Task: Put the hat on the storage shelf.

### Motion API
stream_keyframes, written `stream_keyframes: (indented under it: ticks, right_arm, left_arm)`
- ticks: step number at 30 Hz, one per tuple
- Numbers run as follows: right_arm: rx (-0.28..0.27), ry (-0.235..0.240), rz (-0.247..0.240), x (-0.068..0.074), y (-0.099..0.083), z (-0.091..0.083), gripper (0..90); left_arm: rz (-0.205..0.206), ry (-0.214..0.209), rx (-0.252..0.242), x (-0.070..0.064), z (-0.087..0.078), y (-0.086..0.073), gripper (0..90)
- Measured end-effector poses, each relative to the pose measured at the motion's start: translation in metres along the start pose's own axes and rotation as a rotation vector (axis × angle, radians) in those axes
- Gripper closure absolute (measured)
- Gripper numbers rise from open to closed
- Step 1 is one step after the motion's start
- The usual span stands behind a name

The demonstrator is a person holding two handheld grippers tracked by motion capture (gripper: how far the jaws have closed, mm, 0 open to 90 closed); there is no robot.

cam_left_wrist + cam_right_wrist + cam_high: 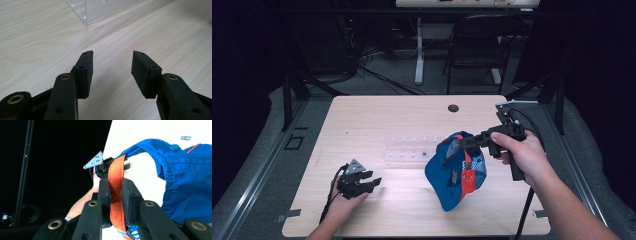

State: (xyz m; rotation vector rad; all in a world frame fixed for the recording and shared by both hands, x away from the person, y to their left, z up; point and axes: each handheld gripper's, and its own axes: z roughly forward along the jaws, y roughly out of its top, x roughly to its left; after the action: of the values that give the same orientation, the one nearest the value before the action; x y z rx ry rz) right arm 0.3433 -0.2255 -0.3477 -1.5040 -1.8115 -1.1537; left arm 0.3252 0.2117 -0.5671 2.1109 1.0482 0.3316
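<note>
A blue cap (454,172) with orange and patterned panels hangs over the table's right half, lifted off the wood. My right gripper (455,146) is shut on its orange back strap (116,187), which runs up between the two jaws in the right gripper view, with the blue cloth (186,182) hanging to the right. My left gripper (371,181) rests low at the table's left front, held in a hand. In the left gripper view it (112,68) stands open over bare wood with nothing between the pads (88,72).
A clear plastic rack (412,149) lies flat at the table's middle, its corner (86,12) just beyond the left gripper. A dark round hole (453,108) sits near the far edge. Chairs and cables stand on the floor behind the table (362,120).
</note>
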Motion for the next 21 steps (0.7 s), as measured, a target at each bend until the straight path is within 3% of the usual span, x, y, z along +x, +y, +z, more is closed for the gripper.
stream_keyframes:
  ticks: [21]
  right_arm:
    - [-0.058,0.029,0.008,0.016,0.029,-0.002,78.7]
  left_arm:
    - [-0.006,0.001,-0.009,-0.001,0.0,0.0,52.6]
